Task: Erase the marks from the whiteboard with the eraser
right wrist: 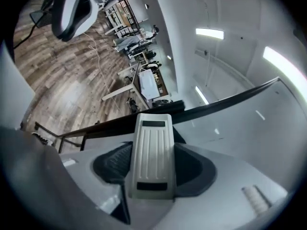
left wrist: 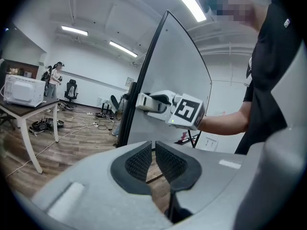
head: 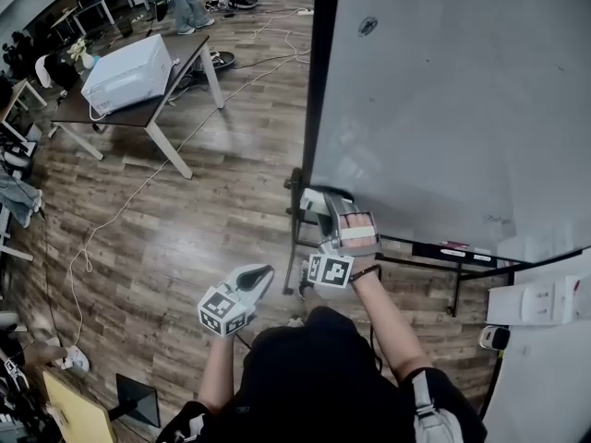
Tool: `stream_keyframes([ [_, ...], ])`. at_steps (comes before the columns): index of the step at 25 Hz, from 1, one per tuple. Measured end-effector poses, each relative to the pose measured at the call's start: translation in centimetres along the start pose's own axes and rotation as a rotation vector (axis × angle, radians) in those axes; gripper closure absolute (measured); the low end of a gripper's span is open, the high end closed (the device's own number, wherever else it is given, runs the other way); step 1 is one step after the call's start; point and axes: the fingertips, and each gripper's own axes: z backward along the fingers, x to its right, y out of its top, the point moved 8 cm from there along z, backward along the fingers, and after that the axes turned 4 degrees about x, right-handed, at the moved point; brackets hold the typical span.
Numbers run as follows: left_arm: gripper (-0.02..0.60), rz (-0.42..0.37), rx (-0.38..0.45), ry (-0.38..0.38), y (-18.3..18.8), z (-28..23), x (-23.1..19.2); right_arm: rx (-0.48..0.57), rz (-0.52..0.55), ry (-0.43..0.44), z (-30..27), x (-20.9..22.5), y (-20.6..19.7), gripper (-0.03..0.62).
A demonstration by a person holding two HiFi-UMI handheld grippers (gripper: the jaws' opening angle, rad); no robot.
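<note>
Right fingers (right wrist: 111,166): clamped on the eraser (right wrist: 152,157), one dark ribbed pad on each long side.
Left fingers (left wrist: 139,161): pressed together, pad against pad, with nothing between them.
Eraser: white and ribbed, with a dark slot at each end. It sticks out past the fingertips towards the board's black edge. In the head view it is at the board's lower left corner; contact with the surface cannot be told.
Right gripper (head: 325,207): held up at the whiteboard's left frame, with its marker cube nearer the person's body.
Left gripper (head: 262,274): held lower and to the left, apart from the board and over the floor.
Whiteboard (head: 443,109): large, pale grey, black-framed, standing on a stand.
Marks: one small dark scribble (head: 367,26) near the top left, well above the eraser, and faint traces (head: 499,220) low on the right.
Tray (head: 452,250): a dark ledge under the board's bottom edge, holding small objects too small to identify.
Floor (head: 185,220): wood planks, crossed by a pale cable (head: 111,224).
Tabletop (head: 138,104): dark, on white legs, well left of the board, carrying a white boxy appliance (head: 129,70).
</note>
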Motion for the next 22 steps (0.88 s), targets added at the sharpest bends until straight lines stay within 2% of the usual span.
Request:
stream_keyframes([
  [2,0.549,0.0,-0.002,0.0,-0.1,0.0,-0.1,-0.011,-0.005,0.039,-0.1,-1.4,-0.5,0.341],
  [5,0.549,-0.001,-0.001,0.001,-0.1,-0.1,-0.3,-0.011,-0.022,0.022,0.1,-0.3,-0.5,0.341],
  [10,0.549,-0.003,0.008,-0.008,0.2,-0.5,-0.3,0.024,-0.029,-0.088,1.0,4.8,0.5,0.341],
  [17,0.549,-0.002,0.01,-0.014,0.2,-0.4,0.0,0.05,-0.129,-0.237,3.0,12.2,1.1,0.341],
  [20,0.549,0.006,0.01,-0.009,0.0,-0.1,-0.1,0.051,-0.098,-0.256,2.8,11.1,1.0,0.341],
  [22,0.549,0.008,0.009,-0.008,-0.1,-0.1,-0.2,0.046,-0.075,-0.22,2.2,8.9,0.6,0.341],
])
